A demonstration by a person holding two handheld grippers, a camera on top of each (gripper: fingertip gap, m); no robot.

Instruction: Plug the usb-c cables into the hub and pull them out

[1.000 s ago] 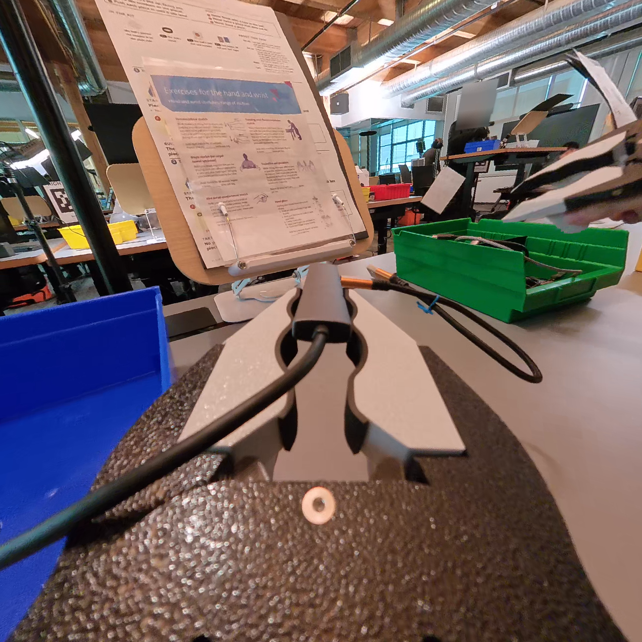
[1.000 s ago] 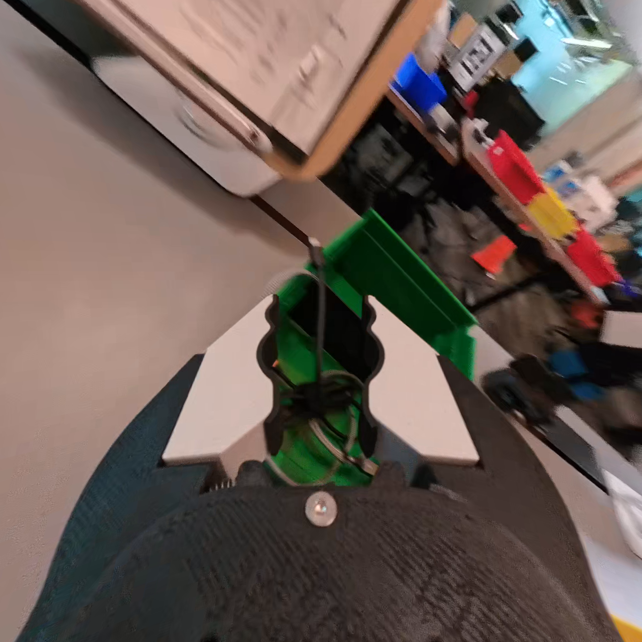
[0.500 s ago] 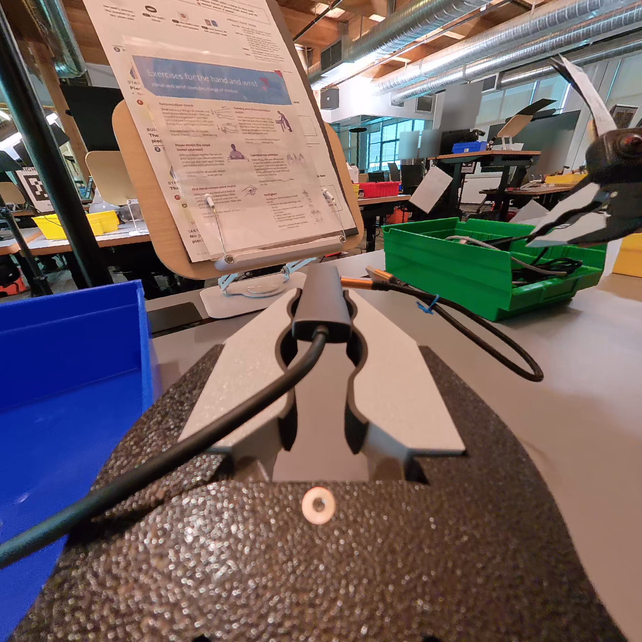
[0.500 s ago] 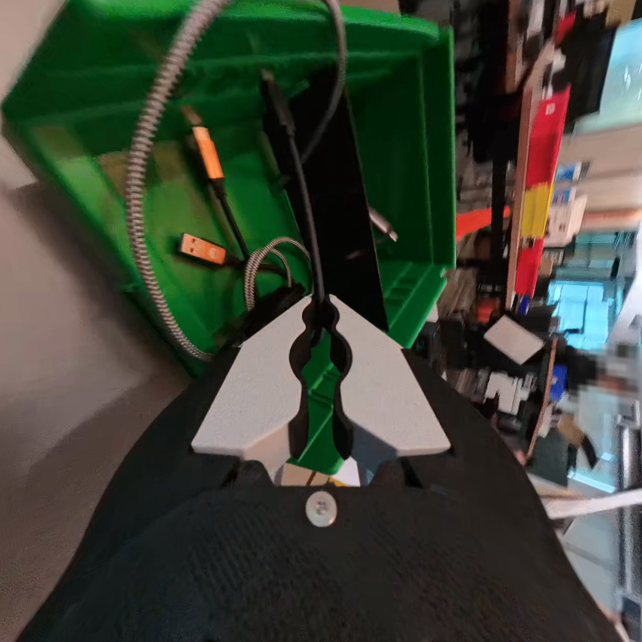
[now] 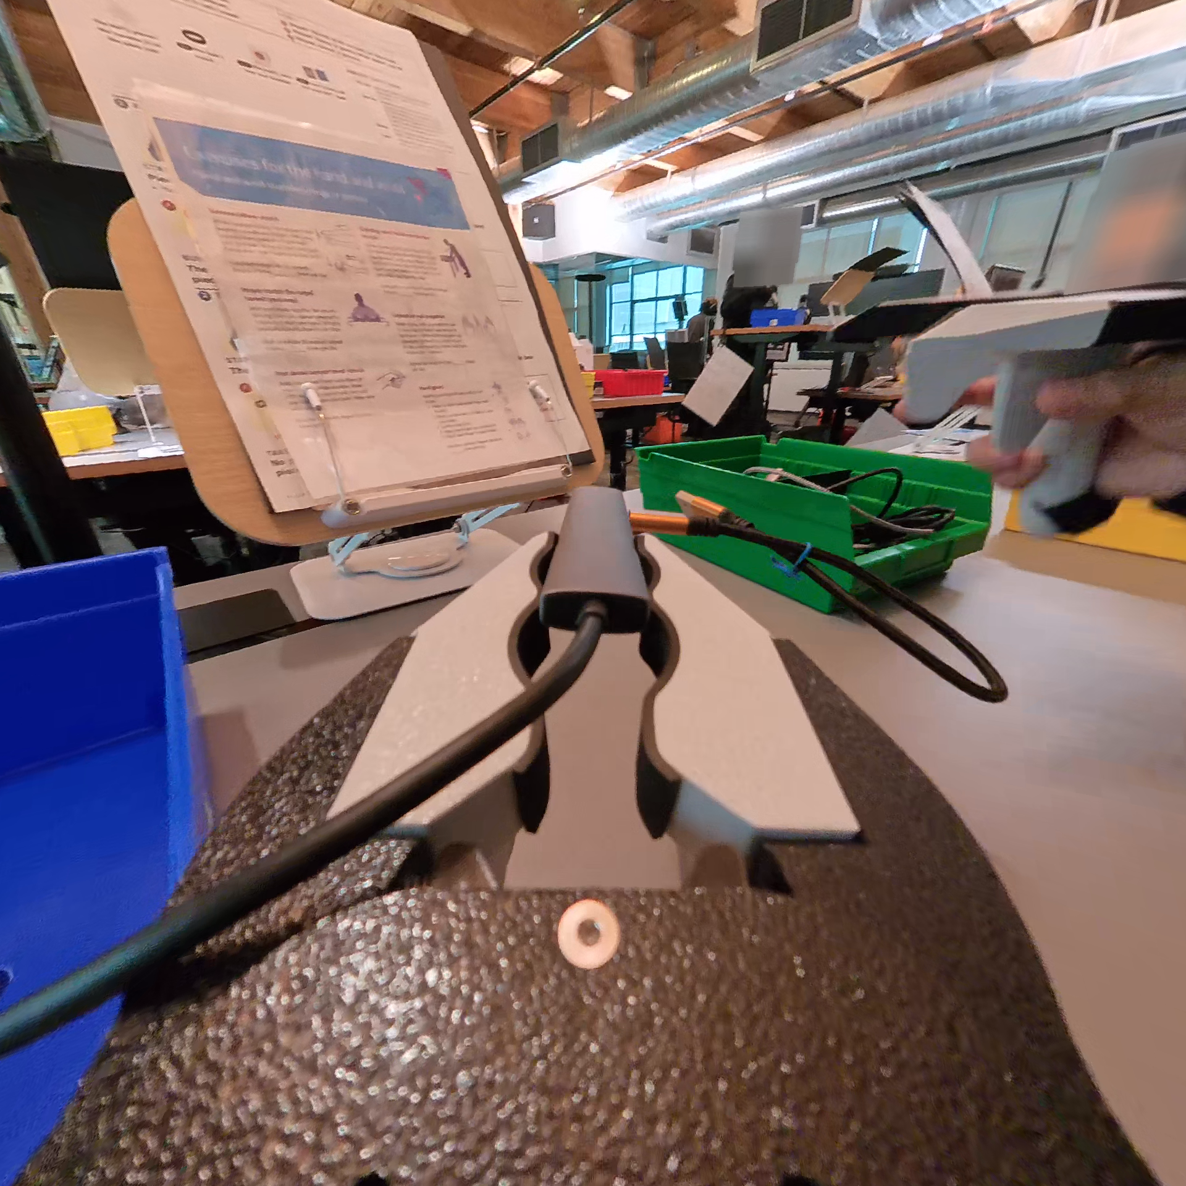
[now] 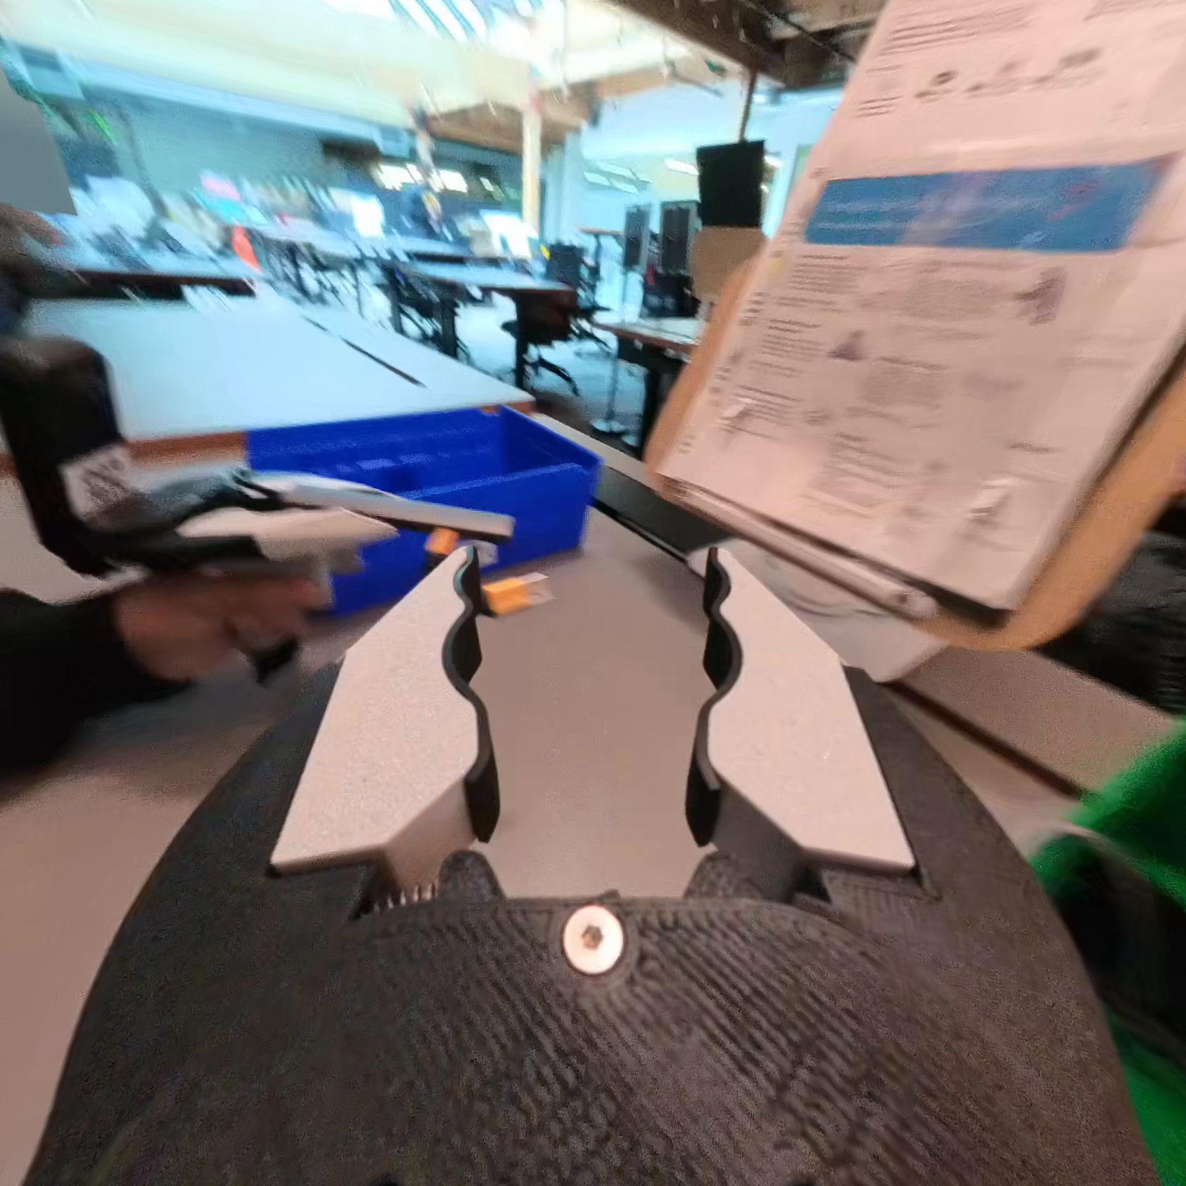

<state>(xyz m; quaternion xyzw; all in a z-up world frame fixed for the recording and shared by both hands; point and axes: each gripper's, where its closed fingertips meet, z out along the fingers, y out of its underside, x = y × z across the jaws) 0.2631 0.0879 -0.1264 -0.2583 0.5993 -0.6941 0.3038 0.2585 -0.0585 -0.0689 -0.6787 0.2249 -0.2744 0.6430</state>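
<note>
My left gripper (image 5: 593,545) is shut on a dark grey hub (image 5: 593,558), held just above the table. The hub's own black lead runs back to the left. An orange-sleeved plug (image 5: 661,523) meets the hub's right side. Its black cable (image 5: 911,635) loops over the table, and a second orange connector (image 5: 699,504) lies beside it. My right gripper (image 6: 589,565) is open and empty, pointing across the table at the left gripper (image 6: 359,513); blurred orange plugs (image 6: 513,593) show there. In the left wrist view the right gripper (image 5: 1027,359) hovers over the green bin.
A green bin (image 5: 815,513) holding several cables stands right of the hub. A blue bin (image 5: 83,738) is at the left, also seen in the right wrist view (image 6: 449,468). A document stand (image 5: 359,321) with papers rises behind the hub, at the right in the right wrist view (image 6: 930,385).
My right gripper was shut on a thin black cable over the green bin; it has let go, opened wide and swung toward the left gripper. The left gripper still holds the hub.
</note>
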